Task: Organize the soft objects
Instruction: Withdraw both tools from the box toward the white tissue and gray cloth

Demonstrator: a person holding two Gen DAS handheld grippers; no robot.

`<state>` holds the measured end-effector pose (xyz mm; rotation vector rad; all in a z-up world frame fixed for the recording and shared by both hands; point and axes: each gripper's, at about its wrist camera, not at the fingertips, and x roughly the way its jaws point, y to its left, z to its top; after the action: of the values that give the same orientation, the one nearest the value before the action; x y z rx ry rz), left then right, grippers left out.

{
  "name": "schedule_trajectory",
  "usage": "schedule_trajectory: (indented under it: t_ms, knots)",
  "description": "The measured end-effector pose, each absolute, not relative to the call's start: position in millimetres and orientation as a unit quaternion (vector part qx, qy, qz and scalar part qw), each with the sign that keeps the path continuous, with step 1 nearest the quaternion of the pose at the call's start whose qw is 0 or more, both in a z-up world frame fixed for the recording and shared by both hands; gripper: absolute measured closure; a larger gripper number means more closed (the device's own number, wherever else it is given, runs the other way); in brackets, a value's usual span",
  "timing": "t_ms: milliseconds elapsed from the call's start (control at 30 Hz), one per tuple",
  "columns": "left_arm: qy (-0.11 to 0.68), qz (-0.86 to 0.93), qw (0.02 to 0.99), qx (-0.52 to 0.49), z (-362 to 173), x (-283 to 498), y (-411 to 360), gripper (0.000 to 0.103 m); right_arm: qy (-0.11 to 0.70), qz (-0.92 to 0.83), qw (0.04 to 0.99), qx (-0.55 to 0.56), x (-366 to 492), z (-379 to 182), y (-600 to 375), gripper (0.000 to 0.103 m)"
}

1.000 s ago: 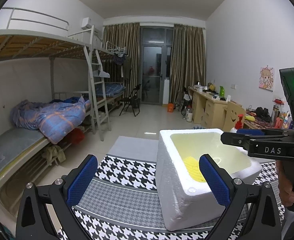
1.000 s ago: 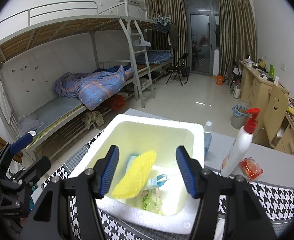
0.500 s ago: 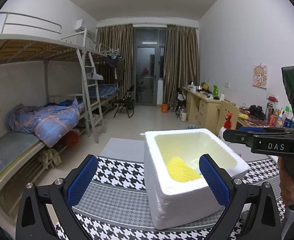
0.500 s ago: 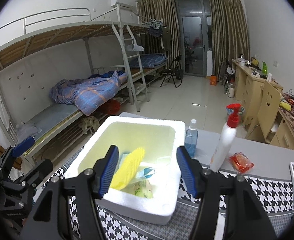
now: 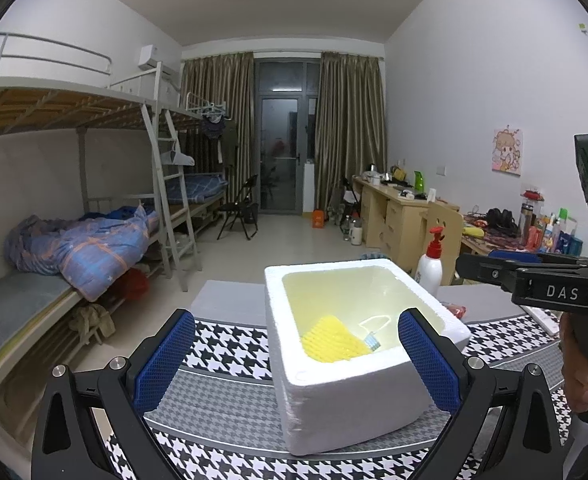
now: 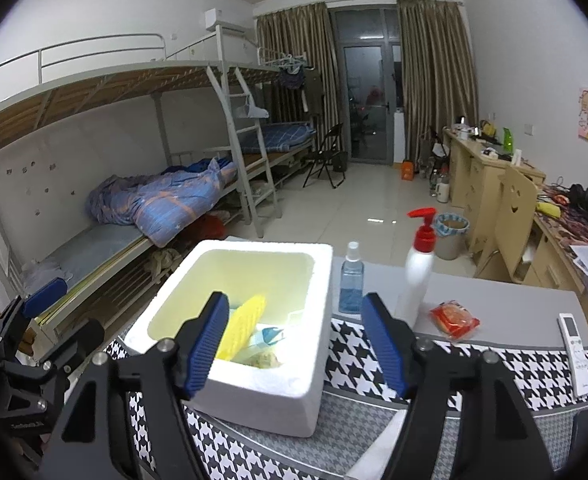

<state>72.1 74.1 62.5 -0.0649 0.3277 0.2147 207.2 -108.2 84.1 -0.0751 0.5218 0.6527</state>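
1. Dorm room with bunk beds (image 6: 142, 128) along the left wall, a blue quilt (image 6: 162, 200) heaped on the lower bunk
2. Left gripper (image 5: 294, 364) hangs over the houndstooth cloth (image 5: 230, 360), its blue pads spread wide with nothing between them
3. White foam box (image 6: 278, 392) sits on the cloth, just ahead of both grippers
4. Inside the box a yellow sponge (image 6: 242, 328) leans on edge towards the left; beside it lie a face mask (image 5: 372, 330) and small packets (image 6: 268, 358)
5. Right gripper (image 6: 296, 342) is held over the box's near rim, its jaws opening, empty, no pad touching the sponge
6. Right of the box stand a blue spray bottle (image 6: 351, 284) and a white pump bottle (image 6: 418, 272) with a red top
7. Further right on the grey tabletop lie a red packet (image 6: 454, 319) and, near the edge, a white remote (image 6: 576, 350)
8. Wooden desks (image 6: 490, 168) line the right wall, cluttered
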Motion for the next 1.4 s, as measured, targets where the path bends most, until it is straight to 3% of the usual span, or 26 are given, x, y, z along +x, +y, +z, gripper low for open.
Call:
schedule_trajectory:
  t_ms: [667, 1033, 1400]
  knots:
    - [0.161, 0.061, 0.985, -0.021, 65, 66, 41, 0.001, 0.228, 0.283, 0.932, -0.014, 188, 86, -146, 0.024]
    - [0.160, 0.026, 0.987, -0.018, 65, 65, 23, 0.001, 0.200, 0.258, 0.945, -0.001, 173, 92, -172, 0.013]
    - [0.167, -0.016, 0.986, -0.002, 58, 66, -3, 0.001, 0.196, 0.231, 0.953, 0.002, 162, 84, -196, 0.012]
